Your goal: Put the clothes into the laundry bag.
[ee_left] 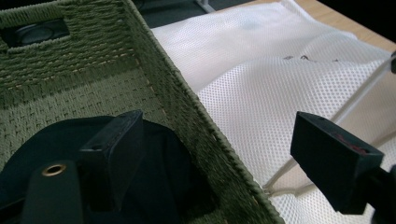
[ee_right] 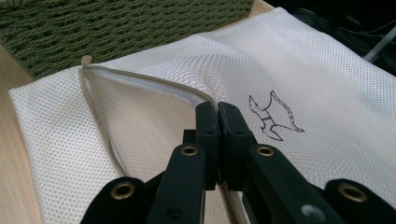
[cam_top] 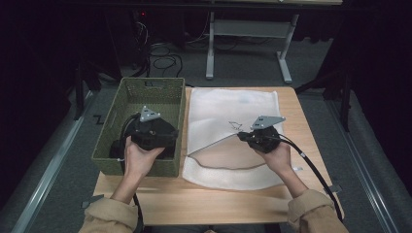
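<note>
White mesh laundry bag [cam_top: 233,104] lies flat on the worktop [cam_top: 204,199], touching the right side of the green woven basket [cam_top: 127,94]; zip mouth is open at the near end, upper lip lifted into a peak; small outline drawing [ee_right: 273,116] printed on the mesh just beyond that peak. Handling, by the look: v. light, thin, floppy, no stiffness of its own; mesh prob. slides on wood and snags on edges; the zip edge [ee_right: 154,86] is the firmest line, so best place to take hold, not the bare mesh.

Right gripper [ee_right: 218,112] has its fingers pressed together on that zip edge, holding the mouth up; in the high view it sits right of the basket, over the bag.

Dark cloth item [ee_left: 163,158] lies inside the basket at its near end; soft, prob. light, takes a pinch anywhere.

Left gripper [cam_top: 151,132] hangs over the basket's near right corner; fingers [ee_left: 116,149] spread wide, one above the dark cloth, the other outside the basket wall above the bag; holding nothing.
</note>
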Action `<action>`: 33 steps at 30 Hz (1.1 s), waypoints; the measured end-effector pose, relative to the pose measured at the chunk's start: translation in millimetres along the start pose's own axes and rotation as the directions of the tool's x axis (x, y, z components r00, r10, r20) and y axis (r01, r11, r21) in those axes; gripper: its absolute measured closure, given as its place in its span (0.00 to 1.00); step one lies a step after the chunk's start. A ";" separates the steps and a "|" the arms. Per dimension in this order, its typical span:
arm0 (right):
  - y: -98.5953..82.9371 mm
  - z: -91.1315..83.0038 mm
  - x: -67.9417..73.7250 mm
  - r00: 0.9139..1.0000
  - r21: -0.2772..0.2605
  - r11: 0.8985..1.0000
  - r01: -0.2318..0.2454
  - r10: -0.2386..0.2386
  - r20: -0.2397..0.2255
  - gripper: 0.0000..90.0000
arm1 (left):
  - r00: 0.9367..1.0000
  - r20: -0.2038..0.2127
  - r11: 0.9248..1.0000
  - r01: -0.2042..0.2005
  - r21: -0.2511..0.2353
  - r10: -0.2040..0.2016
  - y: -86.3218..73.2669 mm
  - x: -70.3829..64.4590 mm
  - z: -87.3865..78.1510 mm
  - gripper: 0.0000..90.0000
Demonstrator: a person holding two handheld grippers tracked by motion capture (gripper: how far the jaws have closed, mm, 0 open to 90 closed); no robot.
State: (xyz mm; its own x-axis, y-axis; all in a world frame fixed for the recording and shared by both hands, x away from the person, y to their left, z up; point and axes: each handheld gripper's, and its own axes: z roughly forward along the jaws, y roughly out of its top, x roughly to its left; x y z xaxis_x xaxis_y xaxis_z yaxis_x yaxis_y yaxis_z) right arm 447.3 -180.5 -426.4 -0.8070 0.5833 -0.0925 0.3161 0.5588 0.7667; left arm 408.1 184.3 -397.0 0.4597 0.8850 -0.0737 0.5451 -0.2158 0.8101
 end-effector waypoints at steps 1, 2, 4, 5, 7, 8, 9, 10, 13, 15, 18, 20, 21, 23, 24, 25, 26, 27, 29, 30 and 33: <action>0.0 0.0 0.0 1.000 -0.001 1.000 0.000 0.000 0.000 0.99 | 1.000 -0.006 1.000 0.003 0.009 -0.003 -0.2 1.9 1.9 0.20; -0.1 0.2 -0.1 1.000 -0.001 1.000 0.002 -0.002 0.000 0.99 | 1.000 -0.014 1.000 0.004 0.018 -0.004 -0.4 4.1 4.3 0.19; -0.4 1.1 -0.6 1.000 -0.001 1.000 0.003 -0.003 -0.001 0.99 | 1.000 -0.028 1.000 0.005 0.026 -0.004 0.1 7.2 6.5 0.18; -0.5 1.4 -0.6 1.000 -0.002 1.000 0.002 -0.002 -0.001 0.99 | 0.999 -0.040 1.000 0.010 0.027 -0.009 0.9 9.6 7.8 0.18; -0.7 1.7 -0.4 1.000 0.005 1.000 0.006 -0.006 0.000 0.99 | 0.998 -0.059 0.999 0.025 0.030 -0.023 2.7 14.8 10.5 0.17; -0.8 1.9 -0.4 1.000 0.004 1.000 0.009 -0.009 0.000 0.99 | 0.997 -0.068 0.999 0.031 0.037 -0.029 3.2 17.4 12.2 0.17; -0.9 2.0 -0.2 1.000 0.005 1.000 0.009 -0.009 0.000 0.99 | 0.997 -0.074 0.998 0.039 0.049 -0.035 3.4 19.8 14.8 0.16; -1.1 2.1 0.2 1.000 0.003 1.000 0.008 -0.008 0.002 0.99 | 0.996 -0.077 0.997 0.048 0.061 -0.043 3.3 22.3 17.4 0.16; -1.0 2.1 0.4 1.000 0.000 1.000 0.008 -0.008 0.002 0.99 | 0.994 -0.097 0.994 0.068 0.080 -0.060 3.1 28.6 23.9 0.16; -1.1 2.3 0.6 1.000 -0.001 1.000 0.006 -0.006 0.002 0.99 | 0.992 -0.109 0.992 0.078 0.095 -0.067 3.3 32.6 28.8 0.16; -0.8 1.9 0.0 1.000 0.000 1.000 0.007 -0.007 -0.001 0.99 | 0.990 -0.112 0.989 0.093 0.117 -0.080 3.4 38.4 35.6 0.16; -0.8 2.0 -0.3 1.000 -0.002 1.000 0.007 -0.007 -0.001 0.99 | 0.989 -0.117 0.985 0.104 0.136 -0.088 3.2 42.5 41.5 0.16; -0.9 2.0 -0.3 1.000 -0.003 1.000 0.006 -0.006 -0.001 0.99 | 0.988 -0.118 0.983 0.114 0.145 -0.097 2.8 44.6 44.4 0.16; -0.9 2.2 0.2 1.000 -0.003 1.000 0.004 -0.004 0.001 0.99 | 0.986 -0.132 0.978 0.126 0.166 -0.104 1.2 48.4 50.8 0.16; -0.8 2.2 0.1 1.000 -0.002 1.000 0.004 -0.004 -0.001 0.99 | 0.984 -0.140 0.975 0.132 0.177 -0.107 0.2 50.2 53.8 0.16; -0.8 2.2 -0.1 1.000 -0.003 1.000 0.005 -0.005 -0.001 0.99 | 0.983 -0.147 0.972 0.134 0.191 -0.107 -0.7 52.1 56.4 0.16; -0.7 2.1 -0.2 1.000 -0.004 1.000 0.005 -0.005 -0.001 0.99 | 0.982 -0.162 0.971 0.130 0.201 -0.098 -1.9 53.4 59.3 0.17; -0.8 2.0 -0.2 1.000 -0.005 1.000 0.004 -0.004 0.000 0.99 | 0.981 -0.176 0.968 0.124 0.216 -0.087 -2.8 54.8 61.8 0.17; -0.5 1.7 0.1 1.000 -0.006 1.000 0.001 -0.001 0.004 0.98 | 0.979 -0.185 0.962 0.133 0.237 -0.089 -4.6 58.2 66.4 0.17; -0.4 1.6 -0.1 1.000 -0.008 1.000 0.001 -0.001 0.006 0.98 | 0.978 -0.186 0.959 0.143 0.244 -0.098 -5.4 60.0 68.2 0.17; -0.4 1.6 -0.6 1.000 -0.006 1.000 0.003 -0.003 0.005 0.98 | 0.973 -0.206 0.950 0.156 0.269 -0.101 -7.3 65.0 72.6 0.18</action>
State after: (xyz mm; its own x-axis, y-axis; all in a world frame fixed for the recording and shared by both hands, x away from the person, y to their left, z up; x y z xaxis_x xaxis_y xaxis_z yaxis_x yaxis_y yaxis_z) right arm 448.5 -180.1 -427.7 -0.8054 0.5845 -0.0982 0.3106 0.5574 0.7699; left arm 484.9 213.5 -450.0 0.2479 0.9682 -0.0341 0.7785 -0.1781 0.6019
